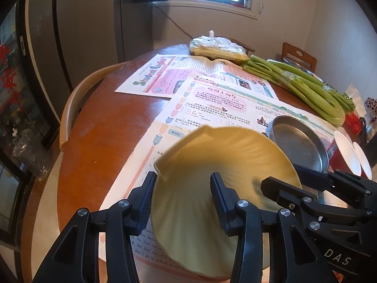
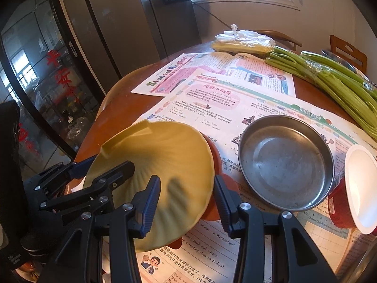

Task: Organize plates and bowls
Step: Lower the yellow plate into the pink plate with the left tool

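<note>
Yellow plate (image 1: 212, 155) gripped by both grippers' jaws, "Student English" newspaper (image 1: 153, 73), "DAS" on right gripper (image 1: 278, 186)

The yellow plate (image 2: 160, 172) hides most of an orange dish (image 2: 218, 165) beneath it, leaving only a rim showing. Right of the metal pan (image 2: 286, 162), the red-sided white bowl (image 2: 360, 188) is cut off by the picture's edge. Newspaper print (image 2: 212, 254) near the plate is too blurred to read fully.

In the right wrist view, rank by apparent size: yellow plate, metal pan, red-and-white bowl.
1. yellow plate, though it sits nearest the camera, which inflates it.
2. metal pan, close behind; true order unsure.
3. red-and-white bowl, partly cut off at the edge.
</note>
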A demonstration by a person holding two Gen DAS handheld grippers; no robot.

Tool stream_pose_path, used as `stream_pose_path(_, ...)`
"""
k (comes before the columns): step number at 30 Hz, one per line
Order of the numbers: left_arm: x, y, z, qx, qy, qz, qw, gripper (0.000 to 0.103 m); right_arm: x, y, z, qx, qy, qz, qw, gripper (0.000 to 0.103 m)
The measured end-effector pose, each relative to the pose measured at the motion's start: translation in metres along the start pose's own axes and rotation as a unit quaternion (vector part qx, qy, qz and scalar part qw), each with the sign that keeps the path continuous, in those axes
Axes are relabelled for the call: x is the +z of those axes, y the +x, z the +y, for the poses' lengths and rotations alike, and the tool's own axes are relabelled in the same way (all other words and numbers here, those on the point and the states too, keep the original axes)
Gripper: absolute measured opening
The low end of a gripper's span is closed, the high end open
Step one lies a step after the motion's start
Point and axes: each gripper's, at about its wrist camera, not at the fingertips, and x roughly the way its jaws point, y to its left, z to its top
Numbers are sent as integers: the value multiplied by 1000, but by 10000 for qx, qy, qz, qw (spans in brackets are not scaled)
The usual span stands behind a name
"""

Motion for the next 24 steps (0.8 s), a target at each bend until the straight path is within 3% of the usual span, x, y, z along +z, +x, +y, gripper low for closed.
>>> stream_pose_path(12,-3,1,-1,181,103,-49,9998,48,-6,-6,-1,-106,-44,-43,9999,46)
stream_pose_path(15,-4,3,0,196,102,-12,9998,48,-8,-10,-9,-2,123,-116,9999,46)
stream_pose_path(24,-10,15,10,286,-17,182,9994,49,-10,-7,-19,-242,160,-76,9996,46)
